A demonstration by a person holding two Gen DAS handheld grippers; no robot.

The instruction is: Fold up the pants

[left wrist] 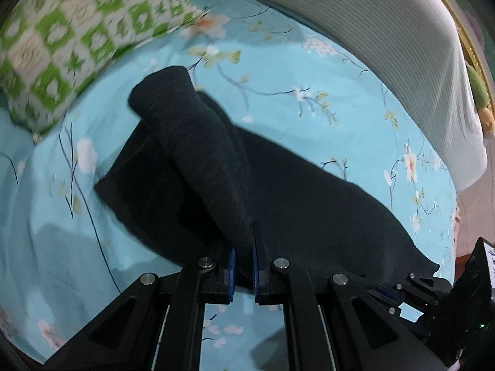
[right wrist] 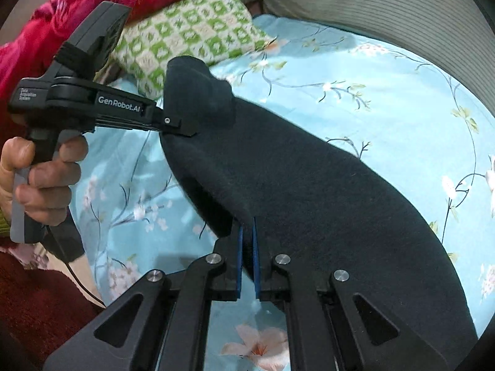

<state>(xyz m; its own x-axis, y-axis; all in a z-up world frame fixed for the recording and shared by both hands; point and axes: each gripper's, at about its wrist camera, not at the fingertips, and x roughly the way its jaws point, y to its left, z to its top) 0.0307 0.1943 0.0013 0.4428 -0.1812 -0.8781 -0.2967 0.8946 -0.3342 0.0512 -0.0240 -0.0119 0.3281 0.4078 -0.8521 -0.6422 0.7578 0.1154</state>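
Floral bedsheet (left wrist: 309, 71) | green pillow (left wrist: 71, 31) nearby | both tools (left wrist: 244, 256) (right wrist: 247, 247) clamp pants (right wrist: 309, 191)

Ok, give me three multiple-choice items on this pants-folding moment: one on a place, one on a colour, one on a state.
1. Where does the green checked pillow lie?
A. on the blue floral sheet, beyond the pants
B. on top of the pants
C. between the right claw's fingers

2. What colour are the pants?
A. red
B. dark, near black
C. white

3. How does the left claw stand?
A. wide open above the sheet
B. shut on the pillow
C. shut on the pants

Key:
1 A: the pillow rests on the sheet past the far end of the pants, in both views.
2 B: the fabric reads dark charcoal against the light blue sheet.
3 C: dark cloth runs up from between its blue pads; the right claw pinches the pants the same way.
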